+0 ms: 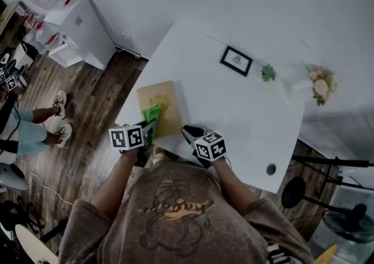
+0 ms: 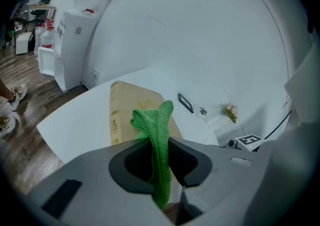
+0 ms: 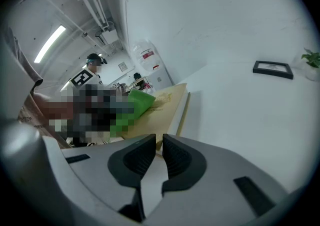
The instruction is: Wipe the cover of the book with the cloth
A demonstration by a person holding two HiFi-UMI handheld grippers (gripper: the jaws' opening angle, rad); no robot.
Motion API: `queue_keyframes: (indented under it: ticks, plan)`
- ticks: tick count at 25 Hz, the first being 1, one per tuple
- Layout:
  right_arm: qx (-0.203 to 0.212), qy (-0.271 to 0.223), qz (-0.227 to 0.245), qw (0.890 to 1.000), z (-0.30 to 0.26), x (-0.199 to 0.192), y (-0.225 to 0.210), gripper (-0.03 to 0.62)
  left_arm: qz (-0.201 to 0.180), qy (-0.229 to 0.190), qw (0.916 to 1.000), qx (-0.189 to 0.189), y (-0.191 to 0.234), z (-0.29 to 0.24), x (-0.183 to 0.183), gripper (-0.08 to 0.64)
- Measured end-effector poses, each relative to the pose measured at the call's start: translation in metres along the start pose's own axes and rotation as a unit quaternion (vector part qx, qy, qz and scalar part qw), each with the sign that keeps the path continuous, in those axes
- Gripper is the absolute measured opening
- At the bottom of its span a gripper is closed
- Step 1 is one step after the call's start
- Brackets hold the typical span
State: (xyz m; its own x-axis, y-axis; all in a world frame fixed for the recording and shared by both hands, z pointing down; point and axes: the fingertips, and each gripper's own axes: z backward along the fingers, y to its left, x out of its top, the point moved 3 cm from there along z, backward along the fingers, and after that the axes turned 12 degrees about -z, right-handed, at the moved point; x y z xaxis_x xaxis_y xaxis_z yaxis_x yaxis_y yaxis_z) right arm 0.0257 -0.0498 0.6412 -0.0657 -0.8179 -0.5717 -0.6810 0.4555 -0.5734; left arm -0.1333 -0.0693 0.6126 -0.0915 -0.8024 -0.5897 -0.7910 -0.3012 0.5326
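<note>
The left tongs (image 2: 159,145) are clamped on a folded green cloth (image 2: 158,120) over the near end of a tan hardback book (image 1: 165,96). The right tongs (image 3: 159,152), empty with a thin slit between the jaws, sit by the book's near right corner. The book lies along the white worktop's (image 1: 234,111) left edge, with bare surface stretching right.
</note>
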Motion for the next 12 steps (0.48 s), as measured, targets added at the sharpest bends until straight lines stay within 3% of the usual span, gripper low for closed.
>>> queue_keyframes:
  ticks: [12]
  plan:
    - [0.004,-0.002,-0.007,1.0,0.0,0.001,-0.001,0.034,-0.017,0.024,0.9988,-0.039,-0.027,-0.027,0.008,0.069]
